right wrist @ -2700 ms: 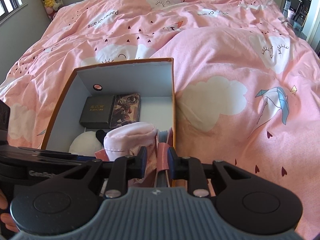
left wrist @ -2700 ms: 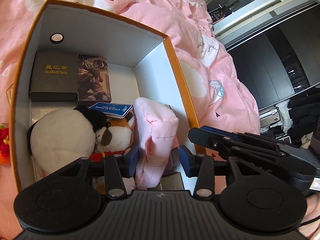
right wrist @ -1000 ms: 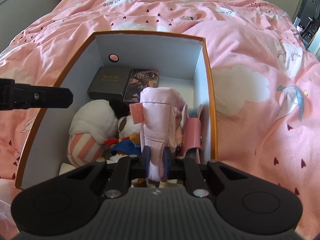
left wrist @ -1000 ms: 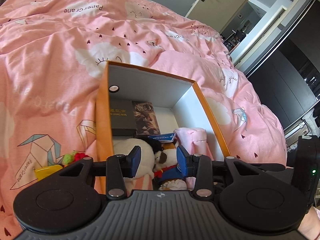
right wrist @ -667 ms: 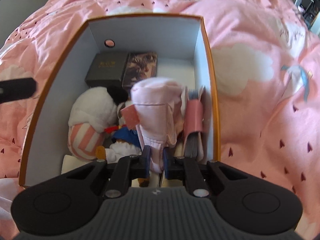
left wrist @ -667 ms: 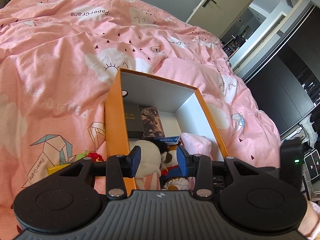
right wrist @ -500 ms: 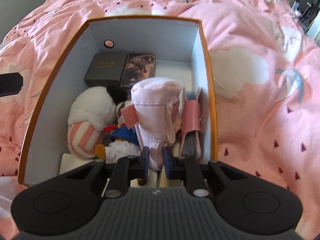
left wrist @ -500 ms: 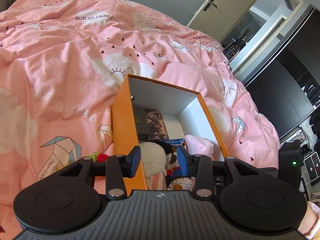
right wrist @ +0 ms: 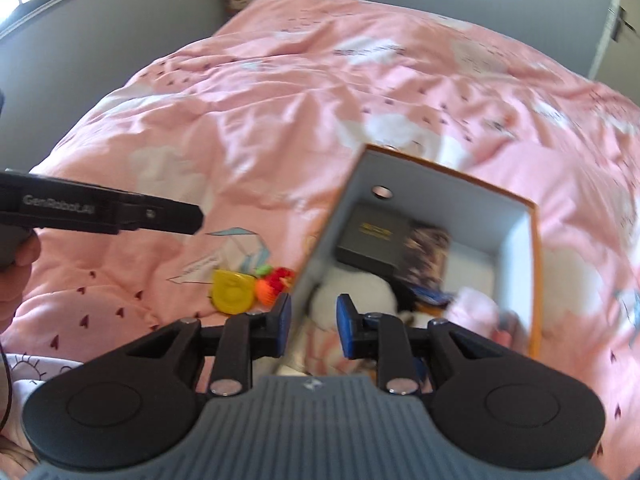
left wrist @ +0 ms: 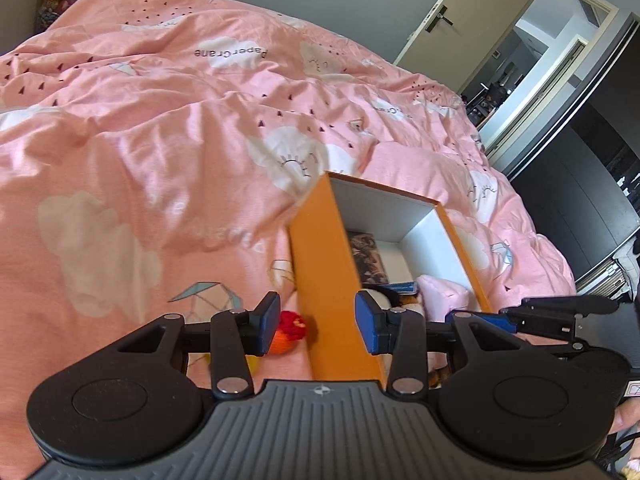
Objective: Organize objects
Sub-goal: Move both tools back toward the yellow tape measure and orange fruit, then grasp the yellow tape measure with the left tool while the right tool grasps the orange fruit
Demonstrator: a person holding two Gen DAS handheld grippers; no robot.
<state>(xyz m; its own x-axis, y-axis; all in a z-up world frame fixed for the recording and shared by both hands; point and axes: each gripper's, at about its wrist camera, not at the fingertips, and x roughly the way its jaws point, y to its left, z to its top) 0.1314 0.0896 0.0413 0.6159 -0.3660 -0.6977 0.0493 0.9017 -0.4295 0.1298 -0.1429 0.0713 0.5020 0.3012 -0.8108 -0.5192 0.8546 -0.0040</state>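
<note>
A: What is left to put away?

B: Two small toys on the bed, just outside the left wall of the orange box (right wrist: pixel 534 264): a flat yellow disc (right wrist: pixel 232 291) and, touching it on the box side, a red and orange knitted toy (right wrist: pixel 274 285) with a bit of green. From the left wrist view the knitted toy (left wrist: pixel 289 332) sits right against the box wall (left wrist: pixel 324 280).

A: How would they handle?

B: My guess is both are light. The knitted one looks soft and squashy, so pinching it across its round middle should hold. The disc looks stiff and smooth; lying flat on the soft pink duvet (right wrist: pixel 280 92) it may be awkward to get under, so I would take it by the rim, pressing one finger into the bedding.

A: And the grippers?

B: The left gripper (left wrist: pixel 317 322) has its jaws wide apart and empty, straddling the box wall, with the knitted toy just beyond its left finger. The right gripper (right wrist: pixel 313 325) is also parted and holds nothing; it hovers over the near left corner of the box.

A: Is there room inside?

B: It is fairly full: a white plush (right wrist: pixel 352 300), a pink fabric bag (right wrist: pixel 472 312), a dark box (right wrist: pixel 372 240) and a picture-printed box (right wrist: pixel 428 256) at the far end. The view is blurred, so finer detail is unclear.
</note>
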